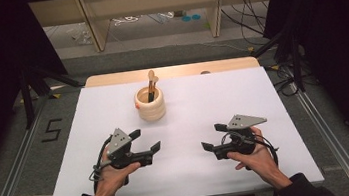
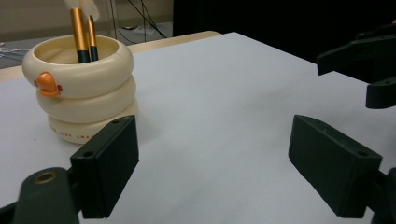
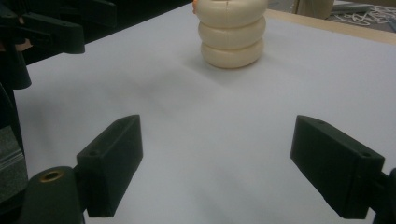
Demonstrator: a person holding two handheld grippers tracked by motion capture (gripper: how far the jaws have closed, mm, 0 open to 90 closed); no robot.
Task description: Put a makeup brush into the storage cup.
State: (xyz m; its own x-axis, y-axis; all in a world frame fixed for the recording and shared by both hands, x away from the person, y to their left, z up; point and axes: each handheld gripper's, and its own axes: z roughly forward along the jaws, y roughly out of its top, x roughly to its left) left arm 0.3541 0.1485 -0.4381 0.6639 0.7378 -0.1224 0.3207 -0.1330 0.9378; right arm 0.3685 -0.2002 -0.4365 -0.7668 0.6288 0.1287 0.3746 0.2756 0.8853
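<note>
Beyond left gripper, apart: brush holder.

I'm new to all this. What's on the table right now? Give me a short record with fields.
surface: white table
holder: cream ringed cup with an orange duck beak, standing upright toward the far edge
contents: brushes with gold handles, standing in the cup
left hand-held gripper: open, holding nothing, near the cup but apart from it
right hand-held gripper: open, holding nothing
</note>
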